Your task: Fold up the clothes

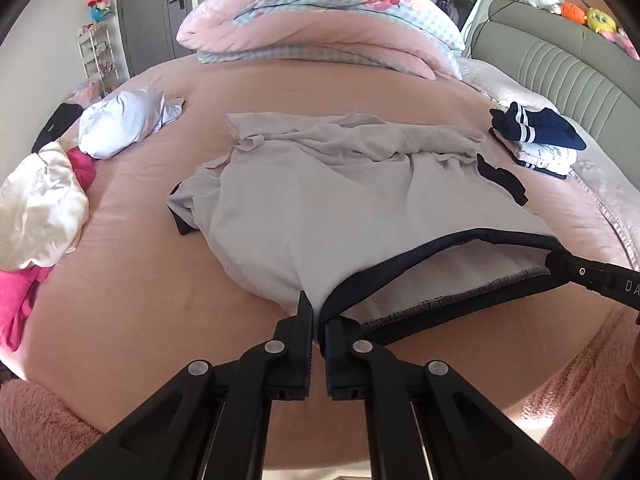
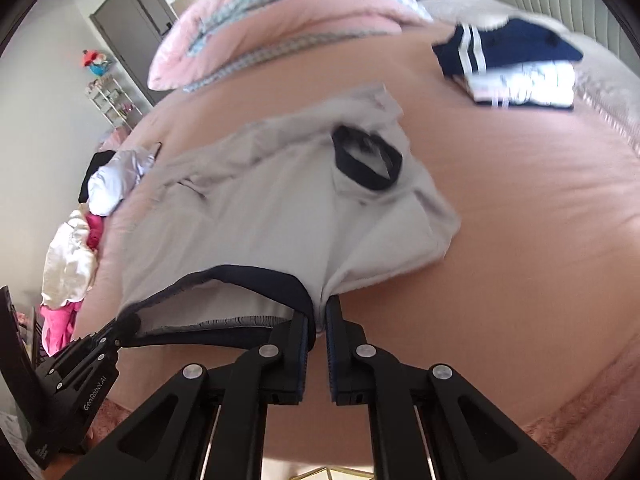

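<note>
A light grey shirt (image 1: 320, 200) with a dark navy band along its near opening lies crumpled on the pink bed sheet (image 1: 140, 280). My left gripper (image 1: 318, 312) is shut on the left end of that navy-banded edge (image 1: 400, 264) and holds it a little off the sheet. The right gripper (image 1: 554, 262) pinches the other end, so the opening gapes between them. In the right wrist view my right gripper (image 2: 318, 312) is shut on the grey shirt (image 2: 260, 208), with the left gripper (image 2: 130, 326) at lower left. A navy-cuffed sleeve (image 2: 368, 160) lies on top.
A folded stack topped by a navy, white-striped garment (image 1: 536, 136) sits at the right by the padded headboard (image 1: 580, 68). Unfolded white (image 1: 40, 208), pink and pale lilac clothes (image 1: 120, 120) are heaped at the left. A folded pink quilt (image 1: 320, 24) lies at the far end.
</note>
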### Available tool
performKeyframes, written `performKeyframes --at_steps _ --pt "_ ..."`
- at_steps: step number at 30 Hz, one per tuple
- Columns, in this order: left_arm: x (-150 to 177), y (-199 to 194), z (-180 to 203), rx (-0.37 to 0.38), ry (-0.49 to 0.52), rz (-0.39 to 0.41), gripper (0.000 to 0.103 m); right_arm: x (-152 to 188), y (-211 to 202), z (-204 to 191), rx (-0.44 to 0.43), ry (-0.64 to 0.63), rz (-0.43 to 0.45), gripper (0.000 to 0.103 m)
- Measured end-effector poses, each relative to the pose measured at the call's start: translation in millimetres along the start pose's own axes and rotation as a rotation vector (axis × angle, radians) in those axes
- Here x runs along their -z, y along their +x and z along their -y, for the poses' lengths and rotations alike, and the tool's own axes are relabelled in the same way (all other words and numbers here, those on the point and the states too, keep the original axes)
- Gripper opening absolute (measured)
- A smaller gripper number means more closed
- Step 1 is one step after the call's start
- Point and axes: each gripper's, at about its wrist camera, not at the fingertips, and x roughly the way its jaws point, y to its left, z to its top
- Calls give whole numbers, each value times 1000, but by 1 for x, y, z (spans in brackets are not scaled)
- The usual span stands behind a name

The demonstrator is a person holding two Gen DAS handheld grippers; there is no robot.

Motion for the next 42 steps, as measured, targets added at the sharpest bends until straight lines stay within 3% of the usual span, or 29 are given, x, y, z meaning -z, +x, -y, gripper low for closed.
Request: performKeyframes --at_steps 3,5,8,11,15,18,22,25,29,33,37,40,42 --pt "8 8 -7 20 -15 -66 4 10 4 -4 40 -48 -55 6" --pt "17 20 -8 17 -9 -126 4 28 23 -2 79 -74 -159 8" --pt "25 27 -9 20 -2 -157 5 42 25 13 22 -16 -193 15" --pt "22 25 -12 44 -28 -140 5 37 5 14 0 -34 -152 26" --pt "20 22 -13 68 -58 -126 5 32 -19 -1 27 -137 -37 30" --pt "20 13 -8 76 -45 -87 5 30 -13 -17 17 -198 -40 31" --pt "12 -10 -16 199 -124 37 9 29 14 -31 95 -200 -127 30" --pt "6 -19 -20 201 -127 78 10 18 5 -31 58 -124 -59 30" --pt "3 -16 -25 252 -156 60 10 10 6 -23 79 -84 -34 31" --pt "1 -25 -27 270 -161 85 10 23 27 -7 105 -79 -164 31" --pt "-1 -27 -34 300 -191 91 10 40 22 -2 111 -146 -194 31" --pt "-5 -11 -33 261 -206 42 10 39 13 3 78 -128 -220 31" --pt "-4 8 -26 210 -164 2 10 33 3 7 25 -89 -172 31"
